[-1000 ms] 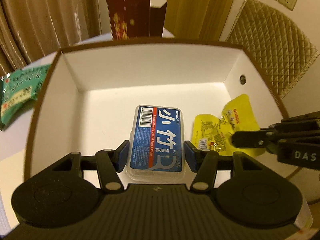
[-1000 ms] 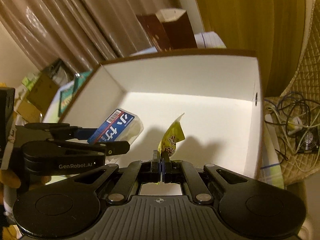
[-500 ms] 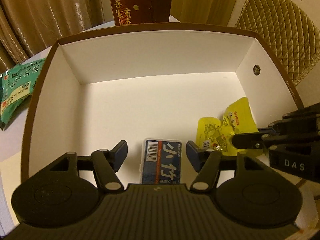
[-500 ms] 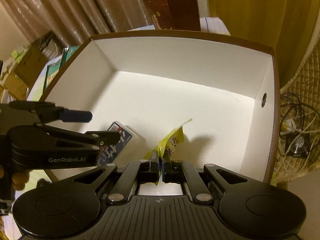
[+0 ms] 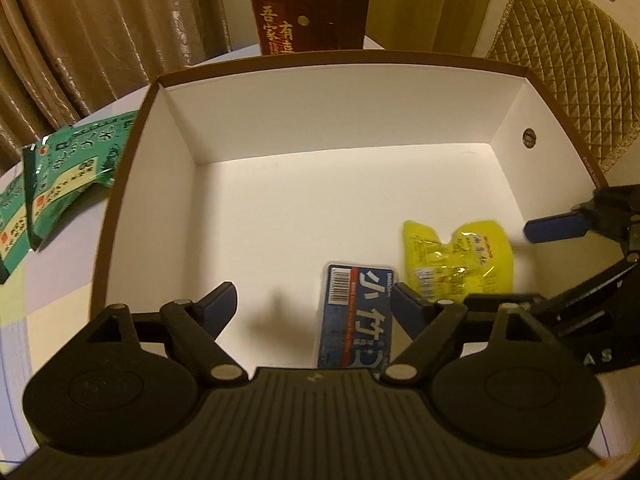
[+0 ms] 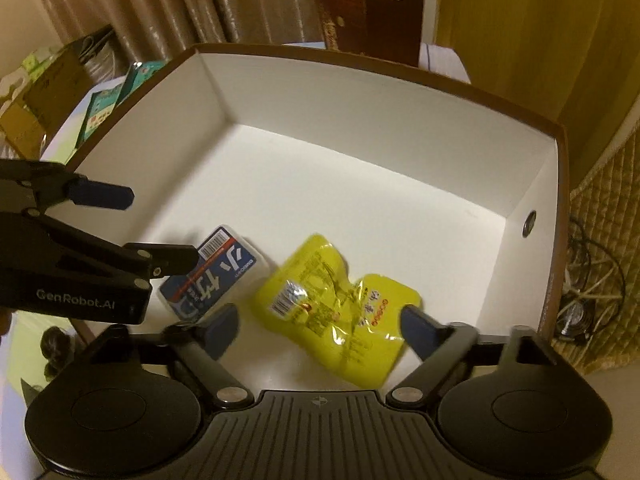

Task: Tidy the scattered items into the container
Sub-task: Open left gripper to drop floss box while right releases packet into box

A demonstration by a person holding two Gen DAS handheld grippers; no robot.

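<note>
Inside the brown-rimmed white cardboard box (image 6: pixel 372 92), the crumpled yellow foil snack packet (image 6: pixel 340 312) and, just beside it, the blue-labelled clear plastic floss case (image 5: pixel 356 316), apparently lengthwise toward the far wall, lie flat beneath the opening, empty left gripper (image 5: pixel 312 304) and right gripper (image 6: pixel 320 328).

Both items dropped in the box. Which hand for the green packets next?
Left, probably. The green packets lie outside the box on its left, nearer the left hand-held gripper, whose opening jaws are empty.
</note>
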